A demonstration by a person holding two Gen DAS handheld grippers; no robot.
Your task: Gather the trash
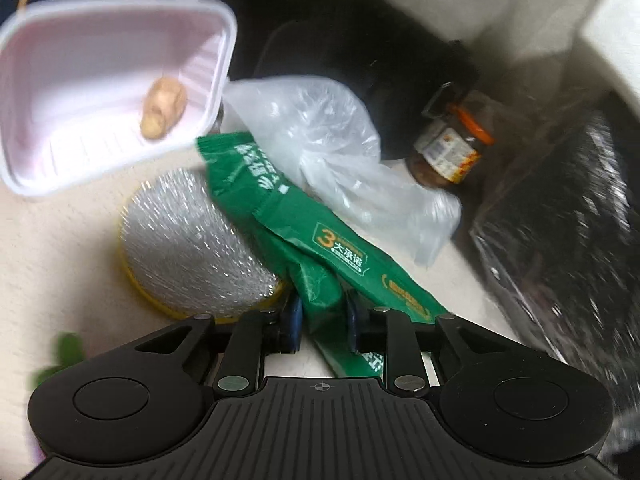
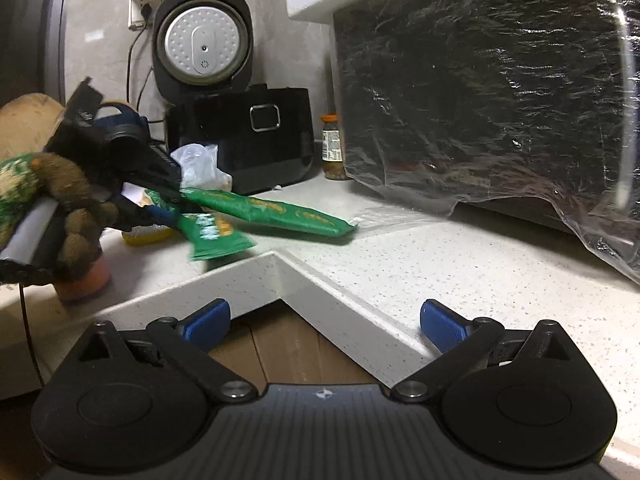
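Our left claw (image 1: 323, 326) is clamped on a green snack wrapper (image 1: 304, 236), its blue pads (image 1: 294, 322) pressing the crumpled foil from both sides. The wrapper is long and creased, printed with white and orange lettering, and it runs up and away from the claw over the pale speckled counter (image 1: 60, 264). Just left of it sits a round, yellow-rimmed container (image 1: 192, 240) with a glittering silver top, partly under the wrapper. Above that we see a tilted white plastic tray (image 1: 100, 92) with one tan lump of food (image 1: 164, 108) inside. A clear plastic bag (image 1: 332, 148) lies beyond the wrapper, and a glass jar (image 1: 452, 148) with an orange lid stands near a dark film-covered appliance (image 1: 560, 216).

In the right wrist view, our right claw (image 2: 324, 324) stands wide apart with nothing between its pads, hovering at the counter's (image 2: 480, 272) inner corner. To the left, a gloved hand (image 2: 76, 216) carries the left claw, from which the wrapper (image 2: 272, 212) hangs in two green strips just above the counter. A black rice cooker (image 2: 240, 136) with its lid up stands behind.
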